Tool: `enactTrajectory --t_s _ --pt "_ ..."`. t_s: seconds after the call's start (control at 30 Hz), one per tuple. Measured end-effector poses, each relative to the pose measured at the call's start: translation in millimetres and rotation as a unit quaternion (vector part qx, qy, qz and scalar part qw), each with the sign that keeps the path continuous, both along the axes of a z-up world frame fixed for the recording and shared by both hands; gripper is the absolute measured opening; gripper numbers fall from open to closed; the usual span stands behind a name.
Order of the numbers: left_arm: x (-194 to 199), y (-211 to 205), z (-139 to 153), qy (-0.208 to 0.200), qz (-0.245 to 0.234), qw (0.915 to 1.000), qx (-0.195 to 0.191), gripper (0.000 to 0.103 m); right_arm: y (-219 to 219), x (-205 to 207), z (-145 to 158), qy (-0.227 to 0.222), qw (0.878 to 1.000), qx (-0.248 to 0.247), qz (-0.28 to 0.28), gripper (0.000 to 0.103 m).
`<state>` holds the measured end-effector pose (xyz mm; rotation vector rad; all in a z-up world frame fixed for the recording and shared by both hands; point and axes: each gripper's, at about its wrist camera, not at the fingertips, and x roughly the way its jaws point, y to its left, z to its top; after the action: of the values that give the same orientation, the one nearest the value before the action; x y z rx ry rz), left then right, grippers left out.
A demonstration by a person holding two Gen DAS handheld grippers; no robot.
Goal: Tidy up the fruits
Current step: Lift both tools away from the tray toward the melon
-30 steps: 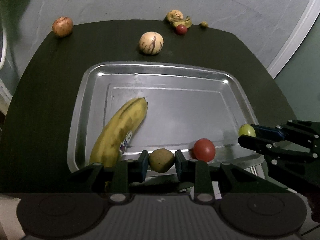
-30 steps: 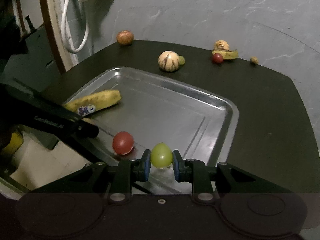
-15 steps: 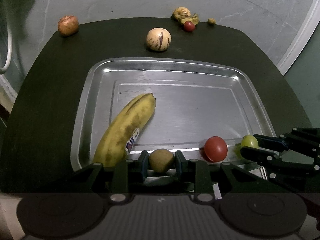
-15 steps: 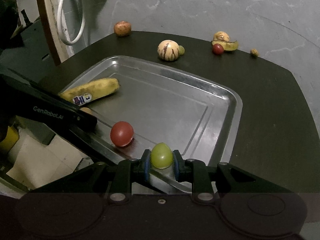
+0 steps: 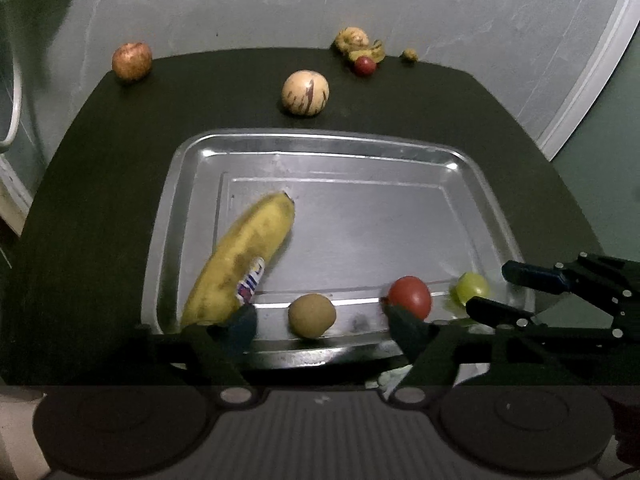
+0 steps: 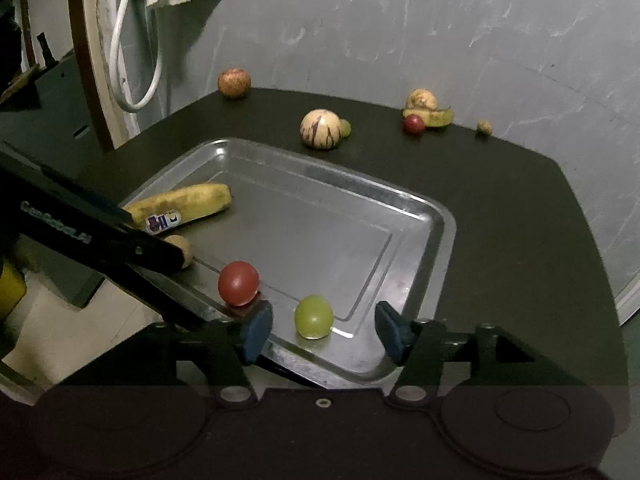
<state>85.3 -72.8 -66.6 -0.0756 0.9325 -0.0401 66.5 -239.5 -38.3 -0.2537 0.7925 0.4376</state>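
A metal tray [image 5: 360, 148] [image 6: 436, 216] on the dark table holds a banana [image 5: 240, 260] [image 6: 188, 204], a brown round fruit [image 5: 312, 315] [image 6: 182, 248], a red tomato [image 5: 410, 297] [image 6: 238, 282] and a green grape [image 5: 472, 287] [image 6: 314, 317]. My left gripper [image 5: 320, 326] is open, the brown fruit lying free between its fingers at the tray's near edge. My right gripper [image 6: 322, 330] is open, the grape lying free in the tray between its fingers; it also shows in the left wrist view [image 5: 516, 292].
On the table beyond the tray lie a striped pale melon [image 5: 305, 92] [image 6: 321, 128], a reddish apple [image 5: 131, 61] [image 6: 234, 83], a small red fruit [image 5: 365, 65] [image 6: 413, 124] beside a pale fruit and small banana [image 5: 360, 44], and a small nut [image 5: 409, 55]. A white cable [image 6: 136, 60] hangs at left.
Both grippers have opened. The brown fruit and the green grape were let go and now rest in the tray near its front edge.
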Motion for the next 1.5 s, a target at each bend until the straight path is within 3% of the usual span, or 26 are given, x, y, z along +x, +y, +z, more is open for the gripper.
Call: enactTrajectory --t_s 0.3,0.67,1.03,1.5 --pt "-17 7 21 -0.015 -0.01 0.9998 -0.012 0.092 -7 -9 8 -0.007 1.0 -0.003 -0.014 0.077" --pt "-31 10 33 -0.022 -0.006 0.9997 0.008 0.101 -15 -20 18 -0.003 1.0 0.004 -0.026 0.1" --pt "-40 7 37 0.008 -0.049 0.9976 0.047 0.102 -27 -9 17 0.017 0.997 -0.016 -0.071 0.102" --pt "-7 51 54 0.029 0.0 0.9965 0.078 0.102 -35 37 18 -0.004 0.987 -0.001 -0.161 0.102"
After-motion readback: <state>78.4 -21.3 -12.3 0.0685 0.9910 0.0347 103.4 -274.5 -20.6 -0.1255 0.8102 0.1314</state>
